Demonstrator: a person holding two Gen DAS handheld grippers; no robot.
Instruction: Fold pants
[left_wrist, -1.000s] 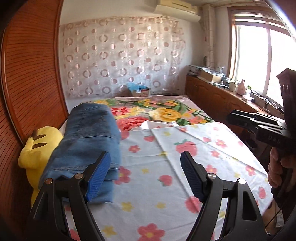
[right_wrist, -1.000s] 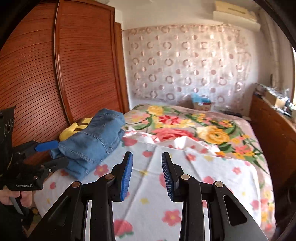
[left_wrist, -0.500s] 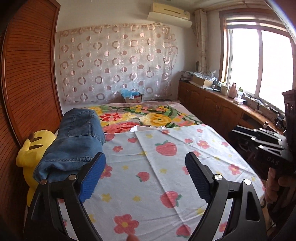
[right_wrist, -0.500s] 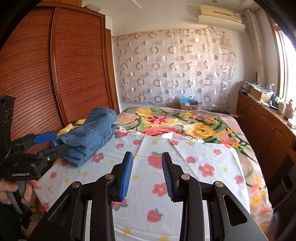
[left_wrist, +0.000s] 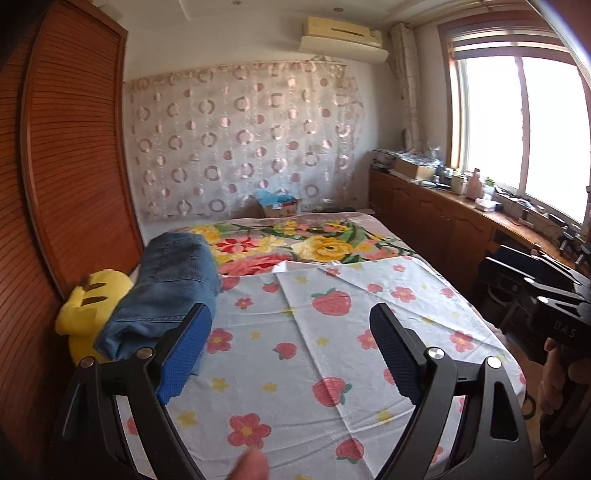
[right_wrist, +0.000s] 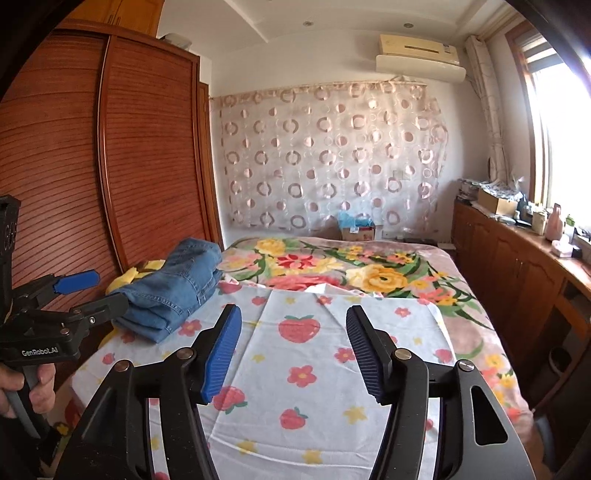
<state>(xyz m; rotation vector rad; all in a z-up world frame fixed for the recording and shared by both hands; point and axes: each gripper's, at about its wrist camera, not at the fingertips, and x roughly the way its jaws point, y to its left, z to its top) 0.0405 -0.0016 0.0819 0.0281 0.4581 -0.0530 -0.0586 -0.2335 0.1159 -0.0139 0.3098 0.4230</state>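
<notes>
Now the left gripper (left_wrist: 290, 345) hangs wide over the sheet (left_wrist: 314, 369), nothing between its pads. The right gripper (right_wrist: 293, 349) is opening, its jaws empty too. The folded jeans (right_wrist: 173, 290) lie at the sheet's left edge, apart from both grippers. In the left view a blue pad hides their near end, and the yellow plush (left_wrist: 88, 299) beside them shows fully; the right view shows only a sliver behind the jeans.
</notes>
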